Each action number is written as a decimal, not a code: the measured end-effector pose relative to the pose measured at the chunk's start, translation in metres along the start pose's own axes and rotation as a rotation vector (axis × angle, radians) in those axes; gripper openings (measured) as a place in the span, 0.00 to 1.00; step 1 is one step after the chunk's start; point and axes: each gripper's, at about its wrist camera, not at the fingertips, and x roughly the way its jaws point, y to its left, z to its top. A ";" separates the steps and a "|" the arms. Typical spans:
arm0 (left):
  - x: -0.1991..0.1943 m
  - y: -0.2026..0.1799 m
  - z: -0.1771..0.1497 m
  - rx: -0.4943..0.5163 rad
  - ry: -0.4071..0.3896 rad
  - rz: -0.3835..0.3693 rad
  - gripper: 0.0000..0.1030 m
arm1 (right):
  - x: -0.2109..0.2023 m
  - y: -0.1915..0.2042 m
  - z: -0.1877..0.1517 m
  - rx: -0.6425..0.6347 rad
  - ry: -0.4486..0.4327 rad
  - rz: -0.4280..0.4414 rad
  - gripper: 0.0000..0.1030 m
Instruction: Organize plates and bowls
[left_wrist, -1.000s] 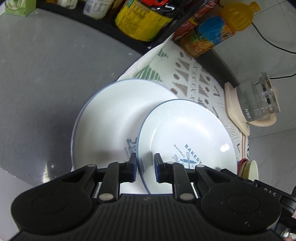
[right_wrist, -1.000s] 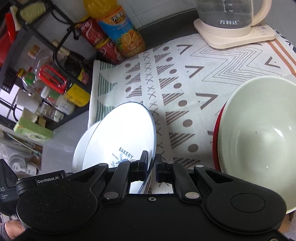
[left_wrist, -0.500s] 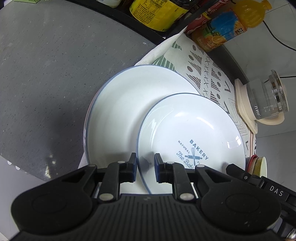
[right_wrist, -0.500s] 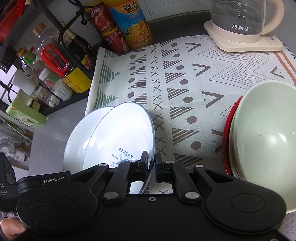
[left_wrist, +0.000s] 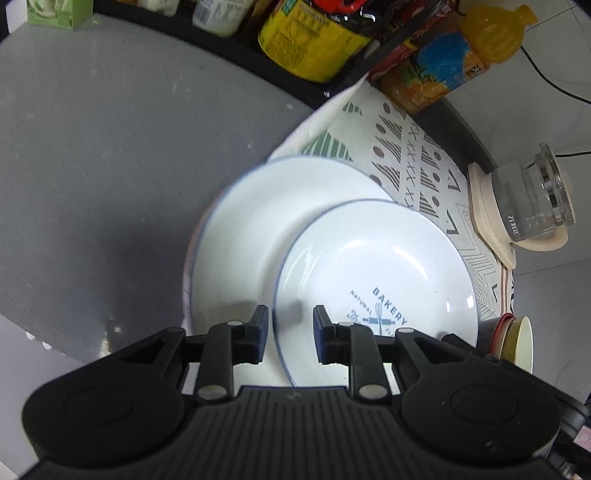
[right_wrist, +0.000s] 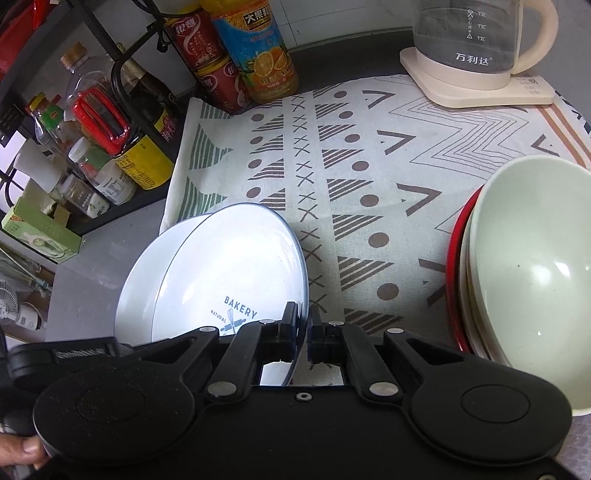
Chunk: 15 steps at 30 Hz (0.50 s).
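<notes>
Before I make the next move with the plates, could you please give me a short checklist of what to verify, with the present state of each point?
1. Right gripper holds the rim of the BAKERY plate: ok, its jaws are shut on it.
2. Left gripper is free of that plate: ok. Its jaws have just been opening, and the rim stands between them with a gap on each side.
3. BAKERY plate is centred over the lower plate: not ok, it is offset and tilted.
4. BAKERY plate's far edge rests on the lower plate: cannot tell.
5. Bowl stack is clear of both plates: ok, bare cloth lies between.
</notes>
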 end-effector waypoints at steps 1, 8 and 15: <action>-0.003 0.000 0.002 0.003 -0.002 0.007 0.28 | 0.000 0.000 0.000 0.002 -0.001 0.002 0.04; -0.029 -0.005 0.007 0.050 -0.063 0.015 0.55 | 0.003 0.002 -0.004 0.004 -0.003 -0.004 0.05; -0.027 0.000 0.007 0.066 -0.087 0.062 0.63 | 0.008 0.003 -0.006 0.002 -0.002 -0.011 0.06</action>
